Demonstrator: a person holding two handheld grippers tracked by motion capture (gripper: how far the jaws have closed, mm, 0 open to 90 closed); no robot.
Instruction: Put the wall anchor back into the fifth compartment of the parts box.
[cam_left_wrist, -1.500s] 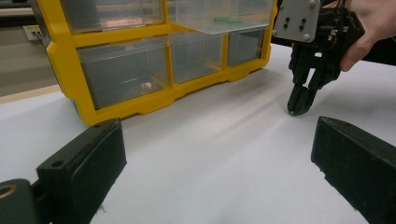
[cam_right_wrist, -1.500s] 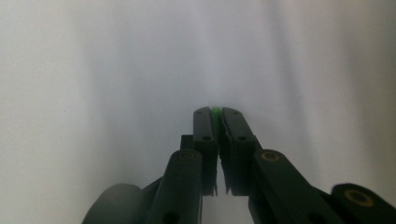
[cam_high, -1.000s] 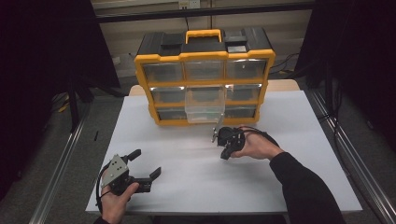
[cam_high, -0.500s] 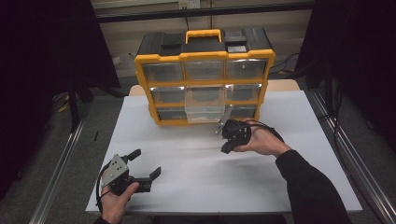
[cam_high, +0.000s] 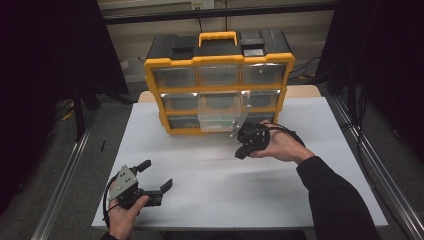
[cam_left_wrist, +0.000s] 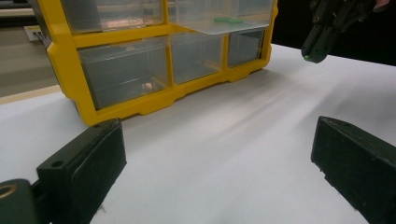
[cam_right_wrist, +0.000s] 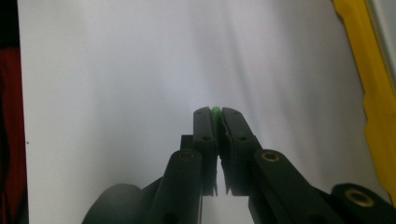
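Pinching a small green piece (cam_right_wrist: 216, 111) between nearly closed fingers, the right gripper (cam_high: 244, 148) hovers before the open middle drawer (cam_high: 218, 114), seemingly to drop it in. Fingers spread wide and empty, the left gripper (cam_high: 155, 179) idles on the desk (cam_high: 210, 175).

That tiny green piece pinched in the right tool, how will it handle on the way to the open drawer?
The green piece is probably light and stiff: the right tool pinches it near shut with no visible bending. Only a sliver peeks past the tips, so it may slip out. The open drawer holds similar green bits.
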